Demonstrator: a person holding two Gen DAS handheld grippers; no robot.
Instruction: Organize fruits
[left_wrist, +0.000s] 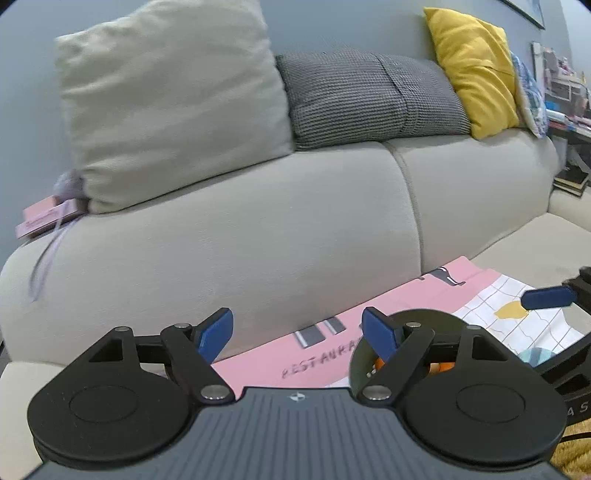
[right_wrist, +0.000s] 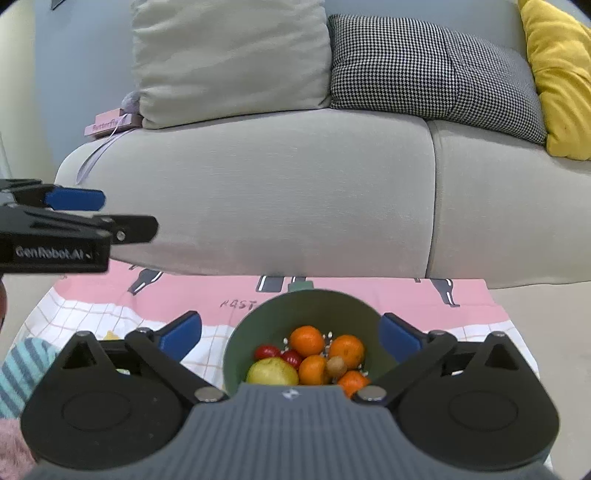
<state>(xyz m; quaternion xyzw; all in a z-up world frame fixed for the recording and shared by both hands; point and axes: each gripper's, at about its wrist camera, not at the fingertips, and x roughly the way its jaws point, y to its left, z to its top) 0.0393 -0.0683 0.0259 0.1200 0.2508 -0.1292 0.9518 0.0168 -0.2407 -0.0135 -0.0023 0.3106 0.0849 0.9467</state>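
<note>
our right gripper (right_wrist: 290, 334) and left gripper (left_wrist: 297, 330) gape empty; the fruit-filled green bowl (right_wrist: 258, 325) sits at six o'clock.

Grey sofa (right_wrist: 295, 192), beige cushion (right_wrist: 229, 55), houndstooth cushion (right_wrist: 424, 66), yellow cushion (right_wrist: 557, 74), pink box (right_wrist: 110, 125), pink patterned cloth (right_wrist: 369, 295)

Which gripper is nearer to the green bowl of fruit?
Right. The right gripper hangs open directly over the green bowl, jaws either side of it. The left gripper is open too, off to the bowl's left.
</note>
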